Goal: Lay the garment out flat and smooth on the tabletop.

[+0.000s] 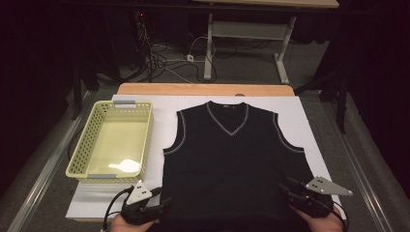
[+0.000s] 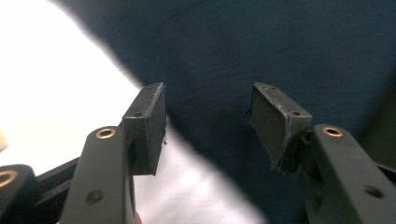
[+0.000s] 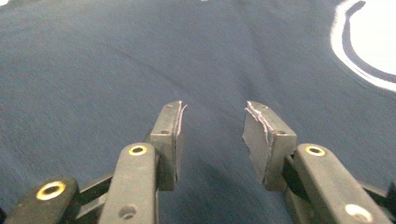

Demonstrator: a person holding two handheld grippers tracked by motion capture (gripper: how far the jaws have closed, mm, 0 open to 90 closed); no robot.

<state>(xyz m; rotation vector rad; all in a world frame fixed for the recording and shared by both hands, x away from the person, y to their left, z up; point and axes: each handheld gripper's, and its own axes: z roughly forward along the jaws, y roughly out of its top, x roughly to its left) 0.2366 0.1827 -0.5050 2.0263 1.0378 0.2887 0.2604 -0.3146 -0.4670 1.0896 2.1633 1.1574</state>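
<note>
High view: dark vest (image 1: 232, 159) is lying flat, neck away from the person, on the white sheet (image 1: 159, 121) covering the surface (image 1: 203, 89). Yellow basket (image 1: 113, 140) is sitting just left of it. Left tool (image 1: 162, 202) is hovering at the vest's lower left corner, right tool (image 1: 286, 186) at the lower right corner. Left gripper view: jaws are standing spread, nothing between the pads (image 2: 149, 119), vest edge and white sheet beneath. Right gripper view: jaws are standing apart over the vest fabric, pinching nothing; white-trimmed armhole (image 3: 355, 60) is showing upper right.
</note>
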